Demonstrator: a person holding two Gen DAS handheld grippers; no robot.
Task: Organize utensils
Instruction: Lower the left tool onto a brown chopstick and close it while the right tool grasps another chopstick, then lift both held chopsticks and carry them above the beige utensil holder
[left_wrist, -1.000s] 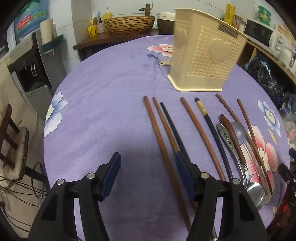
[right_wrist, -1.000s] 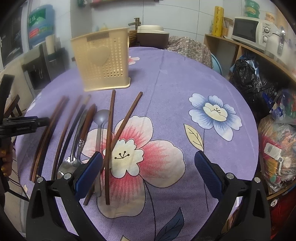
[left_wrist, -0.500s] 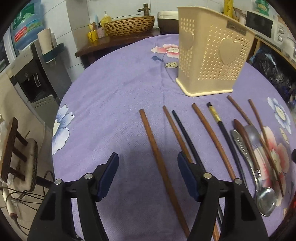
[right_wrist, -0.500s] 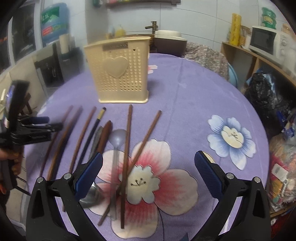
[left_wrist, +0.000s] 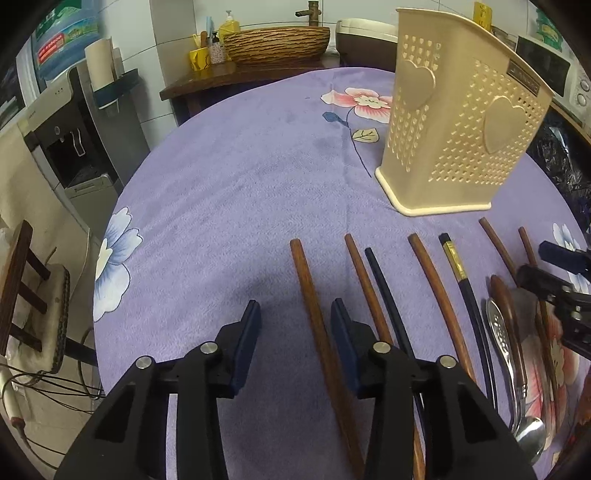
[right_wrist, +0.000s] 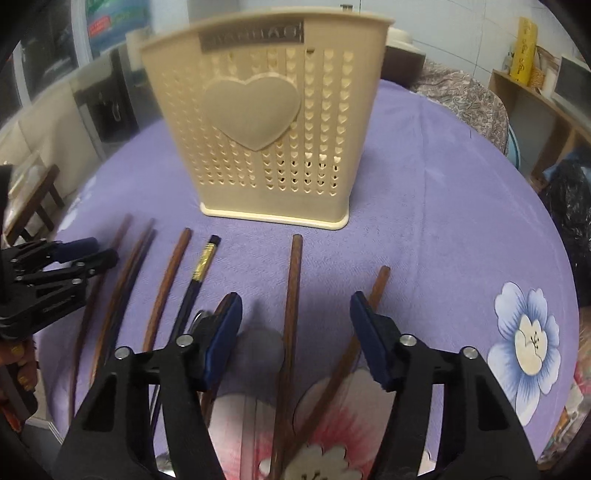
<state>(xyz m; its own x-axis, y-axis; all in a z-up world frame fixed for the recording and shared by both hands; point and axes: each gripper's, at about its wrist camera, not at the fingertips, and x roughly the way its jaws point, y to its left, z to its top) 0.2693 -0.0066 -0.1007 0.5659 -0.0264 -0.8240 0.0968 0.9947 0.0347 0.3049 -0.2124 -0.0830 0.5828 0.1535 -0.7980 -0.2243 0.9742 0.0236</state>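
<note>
A cream perforated holder (left_wrist: 461, 147) (right_wrist: 266, 140) stands on the purple flowered tablecloth (left_wrist: 229, 206). Before it lie several chopsticks and two spoons (left_wrist: 509, 350) in a row. My left gripper (left_wrist: 295, 332) hangs low over the leftmost brown chopstick (left_wrist: 306, 280), which runs between its closing jaws, near the right pad, untouched. My right gripper (right_wrist: 295, 325) is closing too, with a brown chopstick (right_wrist: 293, 280) lying between its pads and another (right_wrist: 376, 288) passing under its right finger. Each gripper shows in the other's view: right gripper (left_wrist: 539, 264), left gripper (right_wrist: 98, 253).
A black chopstick with a gold band (left_wrist: 458, 266) (right_wrist: 201, 266) lies mid-row. Beyond the table's left edge stand a water dispenser (left_wrist: 66, 140) and a wooden chair (left_wrist: 22, 295). A woven basket (left_wrist: 277, 44) sits on a side table behind. Black bags (right_wrist: 569, 199) are at the right.
Both grippers have moved closer to the holder and their jaws have narrowed. The left one shifted left so the leftmost chopstick now lies between its jaws. The right one swung left over the chopsticks.
</note>
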